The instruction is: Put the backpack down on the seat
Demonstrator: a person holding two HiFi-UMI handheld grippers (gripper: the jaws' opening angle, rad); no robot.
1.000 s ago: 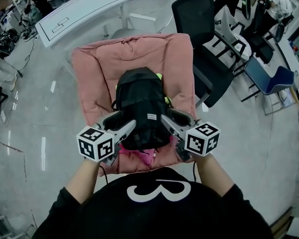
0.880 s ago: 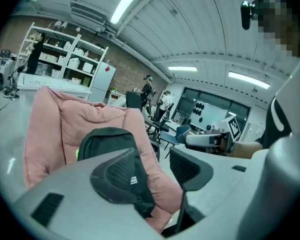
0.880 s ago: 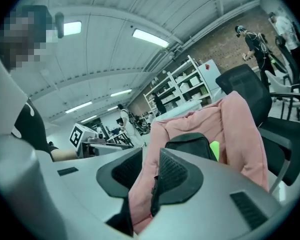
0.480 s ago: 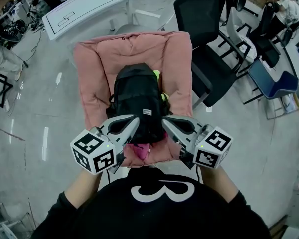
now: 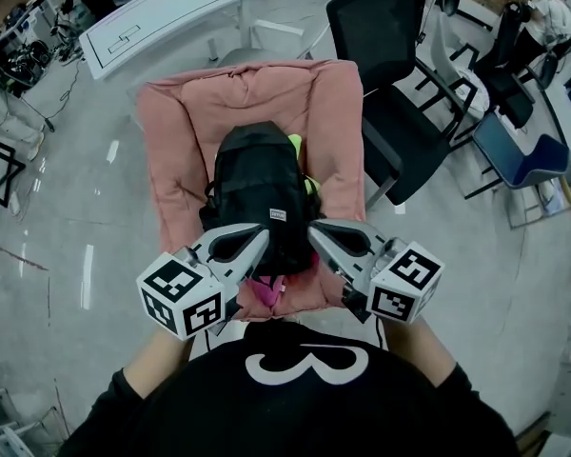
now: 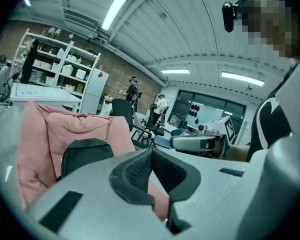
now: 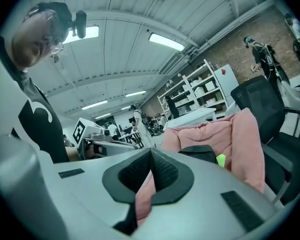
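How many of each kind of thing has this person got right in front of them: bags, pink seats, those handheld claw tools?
Black backpack: 1, lying on the seat
Pink padded seat: 1
Handheld grippers: 2, the left gripper and the right gripper, both shut with nothing in them
Total: 4

Side by side, pointing forward, left gripper (image 5: 260, 233) and right gripper (image 5: 315, 228), fingers (image 6: 138, 171) pressed together, nothing between them.
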